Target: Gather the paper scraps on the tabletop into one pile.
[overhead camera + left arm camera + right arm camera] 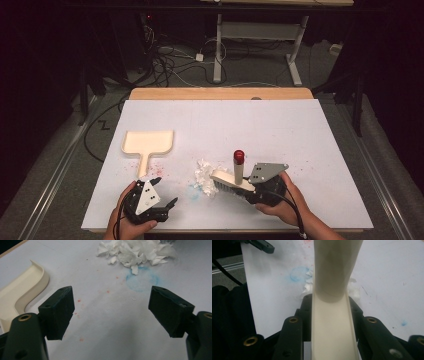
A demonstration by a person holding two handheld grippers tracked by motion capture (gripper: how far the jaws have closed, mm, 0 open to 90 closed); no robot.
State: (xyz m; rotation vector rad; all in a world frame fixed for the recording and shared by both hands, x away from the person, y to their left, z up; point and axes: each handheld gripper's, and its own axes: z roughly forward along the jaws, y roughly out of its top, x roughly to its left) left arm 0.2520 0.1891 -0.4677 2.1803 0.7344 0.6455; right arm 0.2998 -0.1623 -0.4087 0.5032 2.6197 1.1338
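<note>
Right gripper (245, 187) clenched on cream brush (231, 181), handle rising upright to red cap (239, 156); bristle head down on table (300, 150), touching right edge of torn tissue pile (204, 178). Pile lies left of brush, between brush and dustpan (148, 143). Dustpan's long axis runs away from person, handle end just beyond left gripper (162, 192). Left gripper released, jaws wide, nothing between; nearer hand for dustpan handle. No brand, label or legible writing anywhere.
</note>
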